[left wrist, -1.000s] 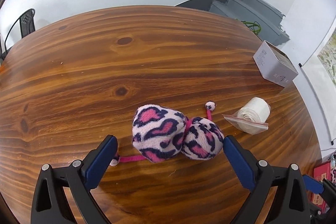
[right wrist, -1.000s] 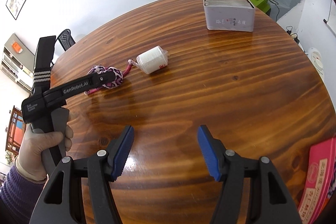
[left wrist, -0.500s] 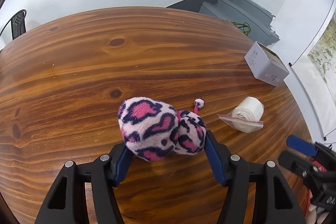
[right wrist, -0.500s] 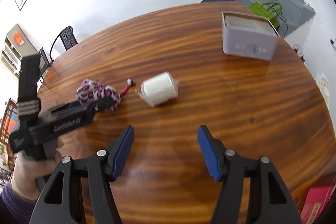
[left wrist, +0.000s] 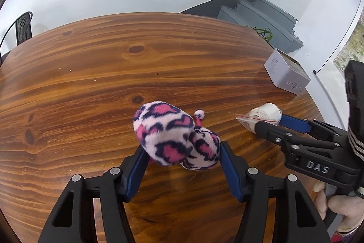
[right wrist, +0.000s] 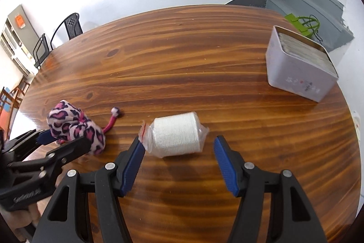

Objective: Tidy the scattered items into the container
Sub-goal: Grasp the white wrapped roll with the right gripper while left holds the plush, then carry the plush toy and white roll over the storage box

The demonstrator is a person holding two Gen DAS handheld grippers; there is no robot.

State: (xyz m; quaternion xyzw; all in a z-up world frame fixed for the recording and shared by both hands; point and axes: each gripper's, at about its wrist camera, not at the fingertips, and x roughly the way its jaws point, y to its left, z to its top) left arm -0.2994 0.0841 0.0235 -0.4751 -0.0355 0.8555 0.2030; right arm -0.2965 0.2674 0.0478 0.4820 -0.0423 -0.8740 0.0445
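Observation:
A pink, leopard-patterned plush toy (left wrist: 173,140) sits between the blue pads of my left gripper (left wrist: 182,149), which is shut on it. Its pink cord with a pompom (left wrist: 199,114) trails on the wooden table (left wrist: 113,74). From the right wrist view the same plush toy (right wrist: 75,126) shows at the left, in the left gripper (right wrist: 63,140). A white roll in a clear plastic bag (right wrist: 175,137) lies between the fingers of my right gripper (right wrist: 178,142), which is open with gaps on both sides. The grey tin box (right wrist: 298,70) stands at the table's far right.
The tin box (left wrist: 284,74) is filled to the top with a flat stack. Black chairs (right wrist: 70,26) stand behind the table's far left edge. A green bag (right wrist: 302,22) and grey steps (right wrist: 318,6) lie beyond the right edge. A hand (left wrist: 341,206) holds the right gripper.
The left gripper closed on the plush toy and tipped it up. The right gripper travelled left across the table and now straddles the white roll.

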